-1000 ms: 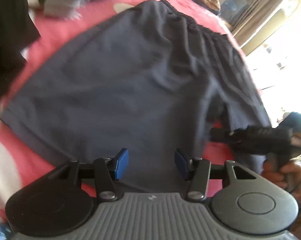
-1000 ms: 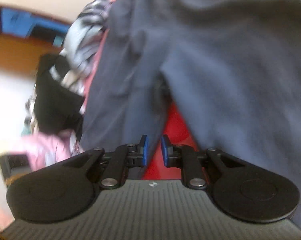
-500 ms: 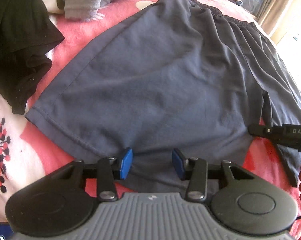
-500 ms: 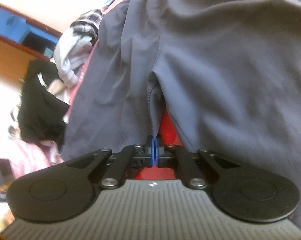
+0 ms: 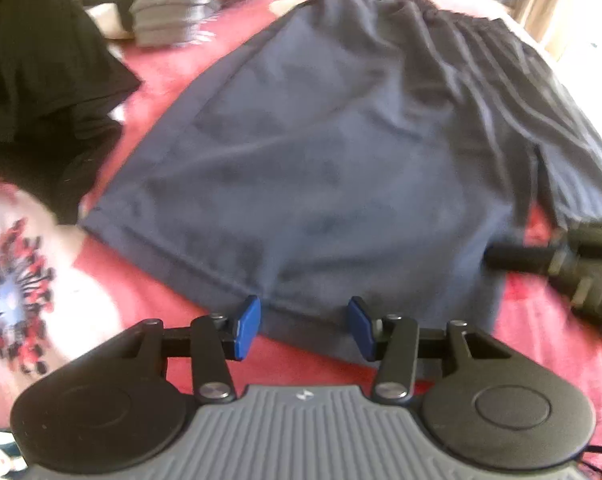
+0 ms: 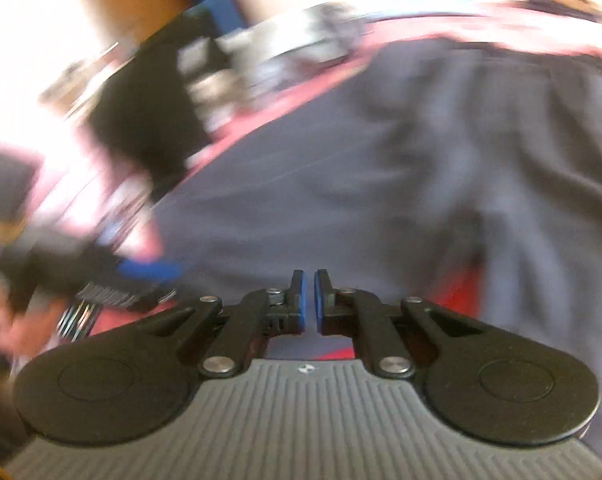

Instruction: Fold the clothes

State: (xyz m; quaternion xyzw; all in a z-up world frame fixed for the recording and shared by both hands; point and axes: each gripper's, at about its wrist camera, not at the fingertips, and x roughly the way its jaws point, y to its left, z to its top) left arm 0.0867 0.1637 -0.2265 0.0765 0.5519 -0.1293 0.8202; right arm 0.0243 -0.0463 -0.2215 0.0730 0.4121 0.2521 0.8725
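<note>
Dark shorts spread flat on a red bedspread, a gripper at each near corner.

The navy shorts [image 5: 333, 152] lie on the red bedspread [image 5: 149, 300], waistband far, hems near. The left gripper [image 5: 304, 328] hangs over the near hem with its blue fingers [image 5: 248, 320] spread and widening, the hem edge lying between them unpinched. The right gripper [image 6: 305, 300], blurred, has its fingers [image 6: 297, 296] nearly pressed together and parting, a thin gap showing, nothing visibly clamped. A black garment [image 5: 41, 72] and grey clothes [image 5: 169, 12] lie far left.
</note>
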